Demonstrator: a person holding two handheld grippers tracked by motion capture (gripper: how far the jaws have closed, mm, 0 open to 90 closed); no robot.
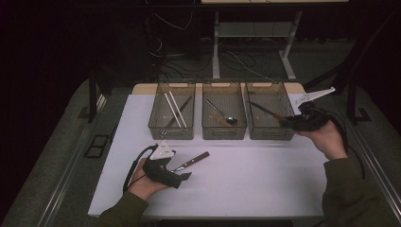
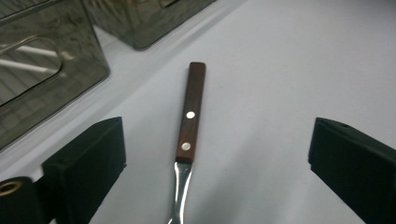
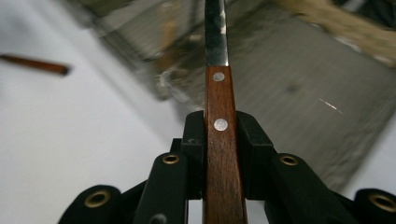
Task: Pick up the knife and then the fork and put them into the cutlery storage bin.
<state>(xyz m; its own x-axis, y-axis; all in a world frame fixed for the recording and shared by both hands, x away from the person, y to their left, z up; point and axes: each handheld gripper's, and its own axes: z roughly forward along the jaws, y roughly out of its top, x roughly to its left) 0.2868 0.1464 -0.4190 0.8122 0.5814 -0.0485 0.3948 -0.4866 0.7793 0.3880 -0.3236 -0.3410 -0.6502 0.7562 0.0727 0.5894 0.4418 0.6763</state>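
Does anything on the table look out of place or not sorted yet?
Yes. One wooden-handled utensil lies loose on the white table, outside the three bins, between the open jaws of the left gripper. The right gripper holds a similar knife over the right bin.

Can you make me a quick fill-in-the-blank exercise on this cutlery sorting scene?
1. The right gripper clamps a wooden-handled knife by its ____.
2. The left gripper has its jaws ____ either side of the wooden-handled utensil on the white table.
3. At the table's far edge stand ____ clear plastic bins.

Missing words: handle; open; three
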